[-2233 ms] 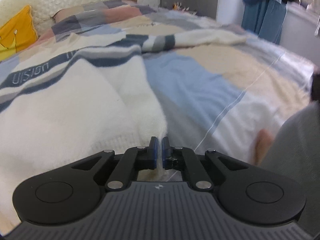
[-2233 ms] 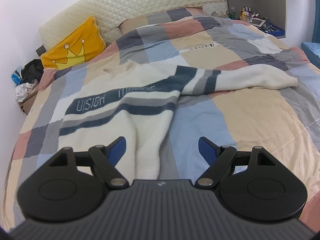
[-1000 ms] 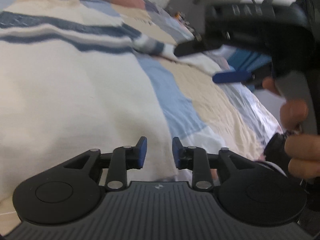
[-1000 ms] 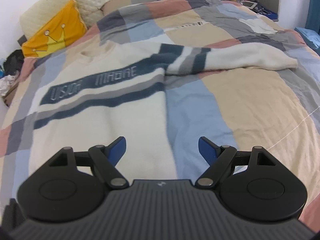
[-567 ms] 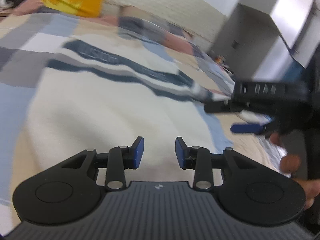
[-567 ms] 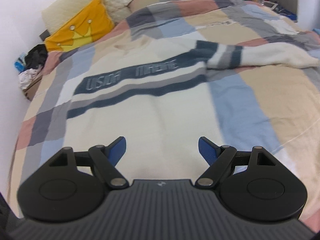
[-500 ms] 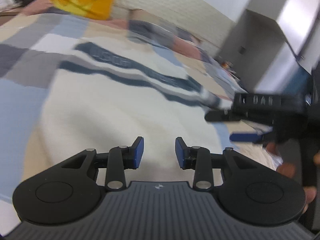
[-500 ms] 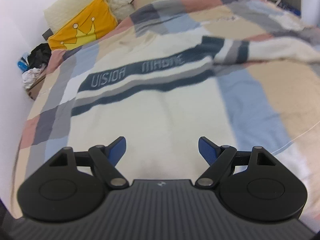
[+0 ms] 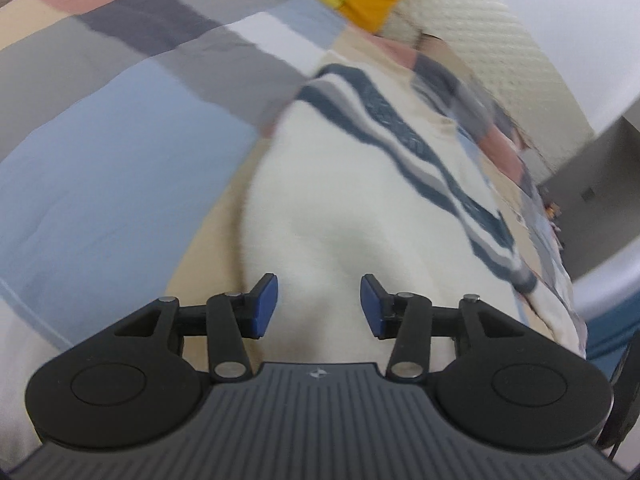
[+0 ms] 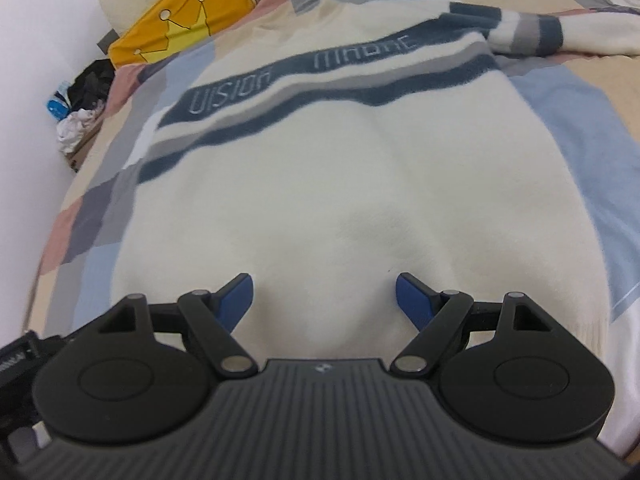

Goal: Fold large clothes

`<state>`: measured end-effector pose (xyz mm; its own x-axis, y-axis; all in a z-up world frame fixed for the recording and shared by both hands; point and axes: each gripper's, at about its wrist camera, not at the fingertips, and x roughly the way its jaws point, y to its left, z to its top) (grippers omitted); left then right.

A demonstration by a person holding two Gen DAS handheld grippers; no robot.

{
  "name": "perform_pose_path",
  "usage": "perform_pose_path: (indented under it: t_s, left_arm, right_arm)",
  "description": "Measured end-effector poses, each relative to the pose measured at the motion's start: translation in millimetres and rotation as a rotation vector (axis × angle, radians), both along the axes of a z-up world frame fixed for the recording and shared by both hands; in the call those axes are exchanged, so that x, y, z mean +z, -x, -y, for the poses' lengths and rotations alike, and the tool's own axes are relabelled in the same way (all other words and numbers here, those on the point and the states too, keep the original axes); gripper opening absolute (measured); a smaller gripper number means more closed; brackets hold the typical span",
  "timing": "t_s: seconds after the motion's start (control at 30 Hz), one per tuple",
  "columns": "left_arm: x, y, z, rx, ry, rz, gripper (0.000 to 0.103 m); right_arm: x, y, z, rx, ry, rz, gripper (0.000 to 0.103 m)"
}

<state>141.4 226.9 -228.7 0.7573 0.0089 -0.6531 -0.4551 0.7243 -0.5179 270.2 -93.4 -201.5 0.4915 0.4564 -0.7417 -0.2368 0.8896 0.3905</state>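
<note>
Both the left gripper [image 9: 319,305] and the right gripper [image 10: 324,302] hover with jaws apart, holding nothing, over the near hem of the sweater [image 10: 340,184], which lies flat on the bed [image 10: 580,120]. Each should probably pinch a hem corner, both layers together, then carry it evenly toward the striped chest.
</note>
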Motion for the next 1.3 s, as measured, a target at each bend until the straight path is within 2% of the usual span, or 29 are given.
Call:
perform_pose_path:
  t_s: [0.07, 0.23, 0.6, 0.67, 0.7, 0.73, 0.8, 0.9, 1.2, 1.3]
  left_arm:
    - [-4, 1, -2, 0.041, -0.015, -0.026, 0.052]
    - [-25, -6, -9, 0.076, 0.045, -0.085, 0.052]
    - [-46, -16, 10, 0.005, 0.137, -0.105, 0.05]
    - [-47, -16, 14, -0.004, 0.147, -0.101, 0.04]
    - [-47, -16, 14, -0.006, 0.154, -0.102, 0.03]
    - [-47, -15, 12, -0.005, 0.172, -0.095, 0.016]
    - [-45, -13, 6, 0.006, 0.213, -0.081, 0.011]
    - [-37, -10, 2, 0.007, 0.245, -0.063, 0.009]
    - [10, 4, -15, -0.025, 0.194, -0.064, 0.008]
    - [11, 5, -25, -0.022, 0.22, -0.096, 0.008]
  right_arm:
    - [-6, -2, 0, -0.011, 0.001, -0.011, 0.081]
    - [-15, -7, 3, -0.037, -0.024, -0.043, 0.083]
    - [-18, -10, 6, -0.043, -0.044, -0.056, 0.083]
    - [-18, -11, 6, -0.039, -0.043, -0.056, 0.083]
    - [-18, -11, 6, -0.038, -0.043, -0.056, 0.083]
    - [-18, -11, 6, -0.037, -0.043, -0.056, 0.083]
    - [-17, -12, 6, -0.032, -0.041, -0.053, 0.083]
    - [-16, -13, 6, -0.022, -0.035, -0.05, 0.083]
    - [-11, -10, 3, 0.011, -0.031, -0.028, 0.083]
    - [-9, -8, 2, 0.031, -0.015, -0.014, 0.081]
